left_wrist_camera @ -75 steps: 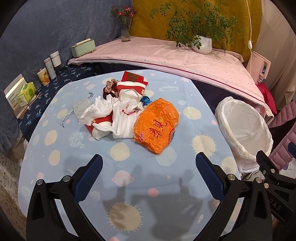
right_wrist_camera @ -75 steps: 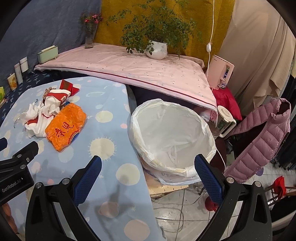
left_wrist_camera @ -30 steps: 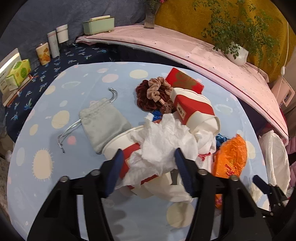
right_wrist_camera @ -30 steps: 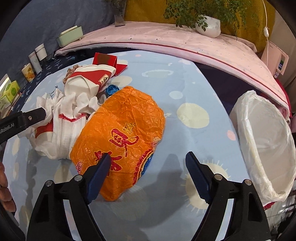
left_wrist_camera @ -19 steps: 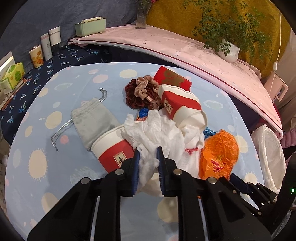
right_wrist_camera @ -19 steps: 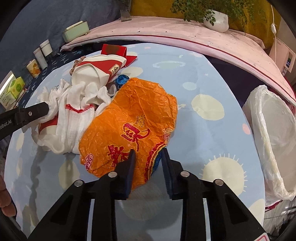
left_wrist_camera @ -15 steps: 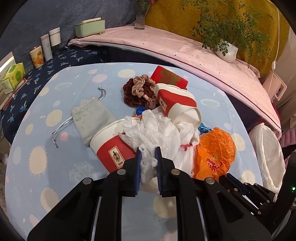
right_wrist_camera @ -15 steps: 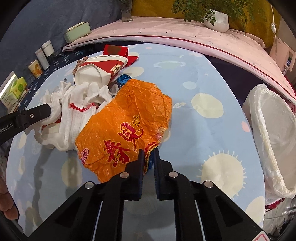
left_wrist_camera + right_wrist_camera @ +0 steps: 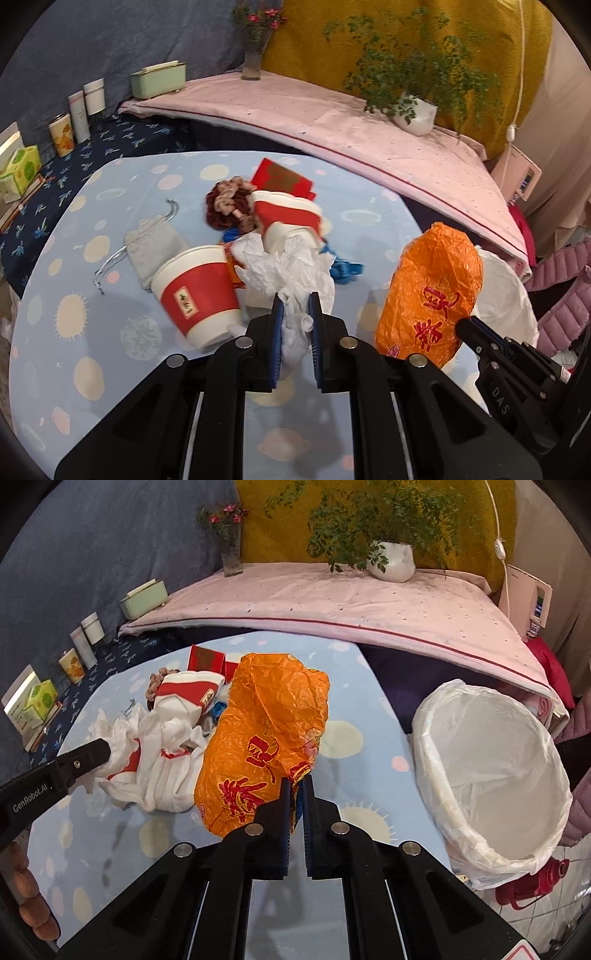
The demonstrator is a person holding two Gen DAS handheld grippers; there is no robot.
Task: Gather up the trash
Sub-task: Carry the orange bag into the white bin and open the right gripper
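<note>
Orange bag (image 9: 266, 734) is pinched at its lower edge by the right gripper (image 9: 295, 794), jaws just closed on it, and hangs clear of the table (image 9: 354, 686), left of the white-lined bin (image 9: 491, 760). Left gripper (image 9: 295, 321) is clamped on crumpled white tissue (image 9: 291, 269), jaws just closed, the wad lifted over the pile. Two red-white cups (image 9: 195, 291), a grey pouch (image 9: 155, 247), a scrunchie (image 9: 229, 206) and a red packet (image 9: 280, 177) lie on the table.

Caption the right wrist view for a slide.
Right gripper shut on orange plastic bag, lifted beside the lined bin.
</note>
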